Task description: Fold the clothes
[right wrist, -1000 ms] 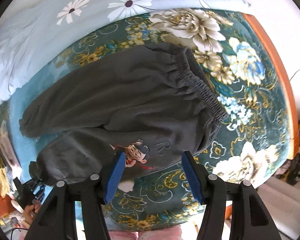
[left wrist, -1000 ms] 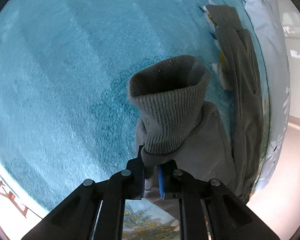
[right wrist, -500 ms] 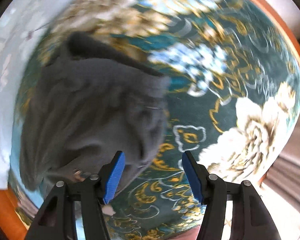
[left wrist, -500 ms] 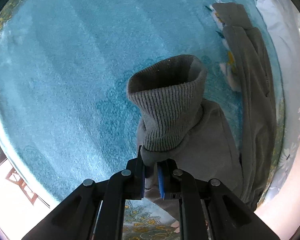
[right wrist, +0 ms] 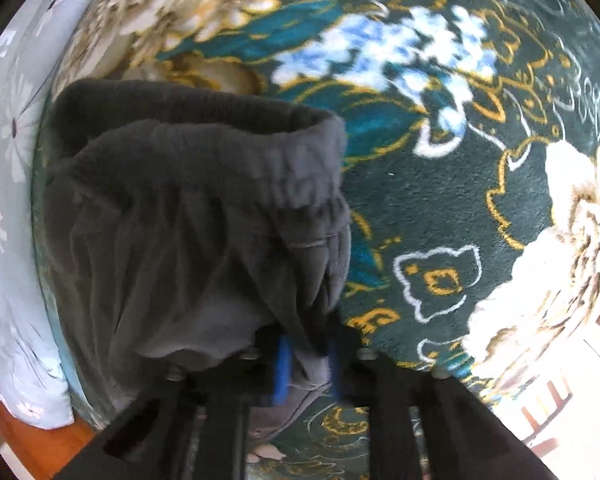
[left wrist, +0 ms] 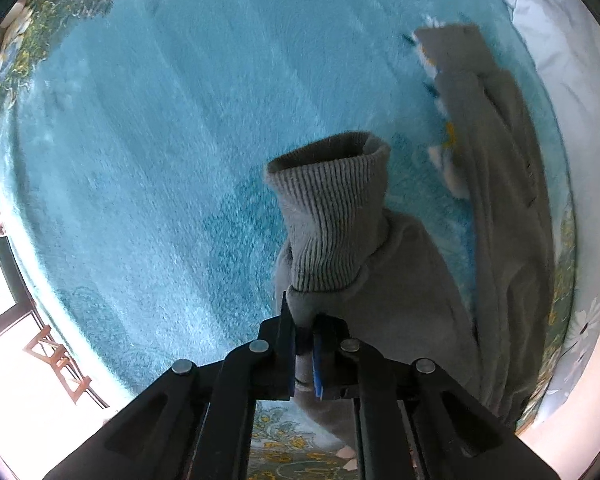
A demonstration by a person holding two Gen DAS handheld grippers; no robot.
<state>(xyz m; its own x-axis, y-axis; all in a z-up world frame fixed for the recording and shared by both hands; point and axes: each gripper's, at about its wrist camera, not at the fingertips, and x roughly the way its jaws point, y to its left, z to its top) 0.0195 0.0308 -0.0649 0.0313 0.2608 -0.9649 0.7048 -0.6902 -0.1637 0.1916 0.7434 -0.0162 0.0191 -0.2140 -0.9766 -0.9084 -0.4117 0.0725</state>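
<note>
Grey sweatpants lie on a bed. In the left wrist view my left gripper [left wrist: 304, 354] is shut on one trouser leg just behind its ribbed cuff [left wrist: 332, 216], which stands lifted above the teal blanket [left wrist: 140, 160]. The other leg [left wrist: 500, 184] lies flat along the right. In the right wrist view my right gripper [right wrist: 306, 368] has its blue pads pinching the gathered elastic waistband [right wrist: 260, 176] at its near corner, the dark grey cloth bunched up in front of the jaws.
A floral blanket [right wrist: 460, 200] in dark green, gold and white covers the bed under the waist. A pale flowered sheet [right wrist: 8, 240] lies along the left edge. Wooden furniture [left wrist: 56, 356] shows beyond the bed's edge.
My right gripper dropped onto the waistband corner, rolled, and went from wide open to shut on the cloth. My left gripper rose a little with the cuff still in its grip.
</note>
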